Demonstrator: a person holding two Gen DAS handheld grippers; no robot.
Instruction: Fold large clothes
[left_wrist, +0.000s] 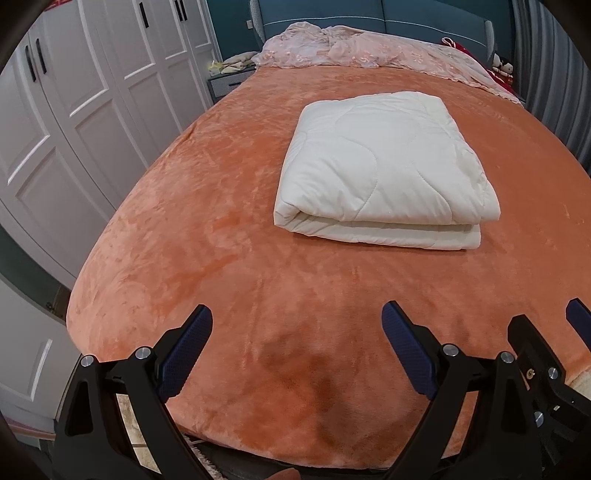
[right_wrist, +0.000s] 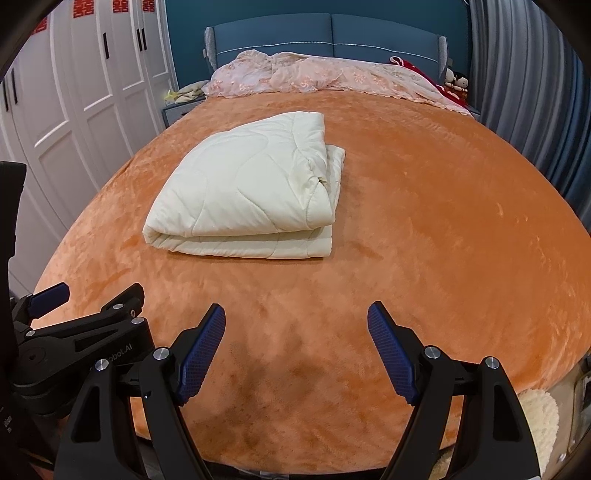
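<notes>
Left wrist view: the left gripper (left_wrist: 297, 325) hangs spread and empty over the bed (left_wrist: 229, 236); the quilt (left_wrist: 380, 170) lies folded mid-bed, well apart.

Right wrist view: the right gripper (right_wrist: 295, 325) is spread too, holding nothing; the quilt (right_wrist: 247, 188) sits ahead-left. Pinching only its top layer would likely peel the fold open.

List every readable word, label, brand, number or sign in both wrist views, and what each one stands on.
"obot.AI": white print on the black body of the left gripper, right wrist view; its first letters are hidden.
Red paper signs on the white wardrobe doors: decorative characters, cut off at the top, not readable for certain.
Nothing else carries text.
</notes>
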